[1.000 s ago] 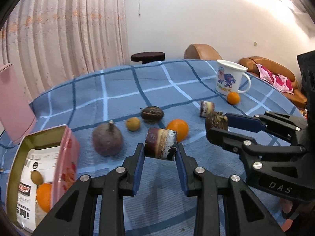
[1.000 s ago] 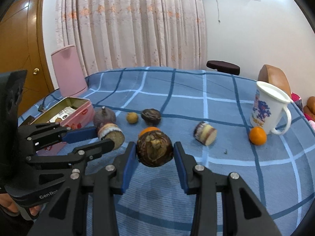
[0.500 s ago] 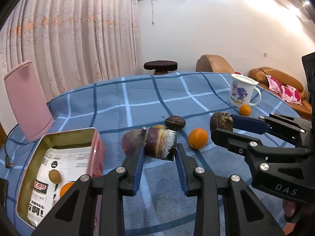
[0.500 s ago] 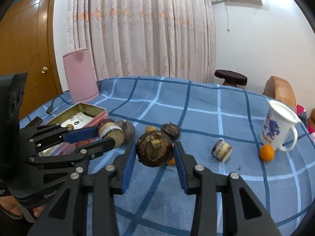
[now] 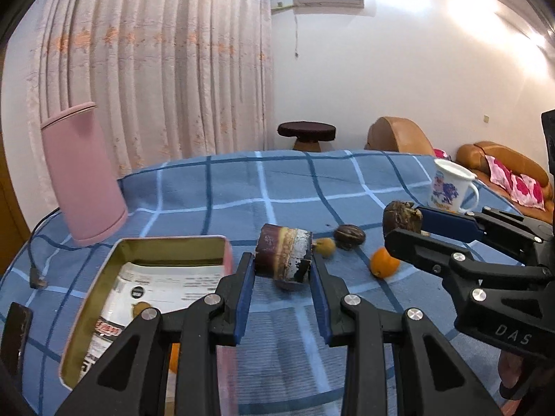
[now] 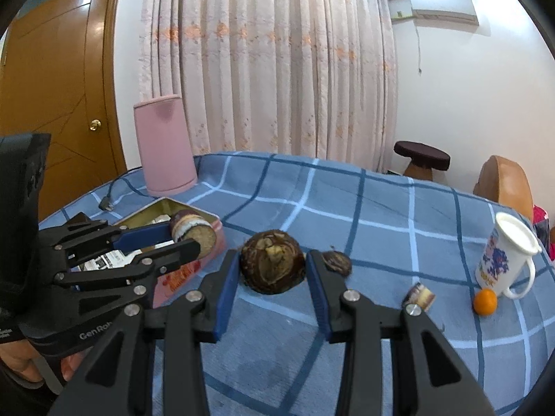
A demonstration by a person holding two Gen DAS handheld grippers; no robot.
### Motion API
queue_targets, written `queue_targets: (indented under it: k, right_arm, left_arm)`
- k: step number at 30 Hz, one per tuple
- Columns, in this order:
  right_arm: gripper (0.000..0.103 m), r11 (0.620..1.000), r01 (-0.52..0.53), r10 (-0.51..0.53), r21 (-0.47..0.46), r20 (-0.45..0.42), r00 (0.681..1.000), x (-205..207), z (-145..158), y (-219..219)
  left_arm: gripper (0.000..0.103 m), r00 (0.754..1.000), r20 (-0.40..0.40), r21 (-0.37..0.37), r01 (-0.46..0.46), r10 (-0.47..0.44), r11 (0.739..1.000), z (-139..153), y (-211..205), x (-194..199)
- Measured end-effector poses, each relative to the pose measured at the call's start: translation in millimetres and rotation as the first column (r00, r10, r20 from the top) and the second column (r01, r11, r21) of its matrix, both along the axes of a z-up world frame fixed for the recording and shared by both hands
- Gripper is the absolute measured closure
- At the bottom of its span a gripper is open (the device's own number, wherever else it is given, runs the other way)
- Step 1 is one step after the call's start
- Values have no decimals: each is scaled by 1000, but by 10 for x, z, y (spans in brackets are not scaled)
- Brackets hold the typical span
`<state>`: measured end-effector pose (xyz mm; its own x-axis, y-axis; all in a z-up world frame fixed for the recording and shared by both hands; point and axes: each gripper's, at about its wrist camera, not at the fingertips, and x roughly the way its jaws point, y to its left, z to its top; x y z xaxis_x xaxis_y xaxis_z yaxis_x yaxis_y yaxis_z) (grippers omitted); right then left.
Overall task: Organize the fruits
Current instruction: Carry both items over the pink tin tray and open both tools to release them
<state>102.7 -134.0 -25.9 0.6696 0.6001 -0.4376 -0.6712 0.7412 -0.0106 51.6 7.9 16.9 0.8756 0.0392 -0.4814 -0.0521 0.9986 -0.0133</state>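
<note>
Two grippers are counted: the left gripper and the right gripper. Two oranges are noted on the surface: one orange and another orange. One mug, one tin box and one pink container are recorded.

Left gripper clamps a cut brown chunk; open pink tin at 8 o'clock, orange at 3.

Both grippers — nearer the tin.
</note>
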Motion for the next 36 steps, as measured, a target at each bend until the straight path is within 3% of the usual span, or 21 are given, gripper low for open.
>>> queue_targets:
  k: [23,36]
  right_arm:
    - [61,980,-193,194,-38,27,981,-243,109,1026]
    - [61,960,-253,244,-121,-84,966,-124,-317,1640]
  left_arm:
    - [70,976,-12,-10,-219,219,976,-61,952,-342]
    - [70,960,-81,-25,-271,268,962,-303,1303,-397]
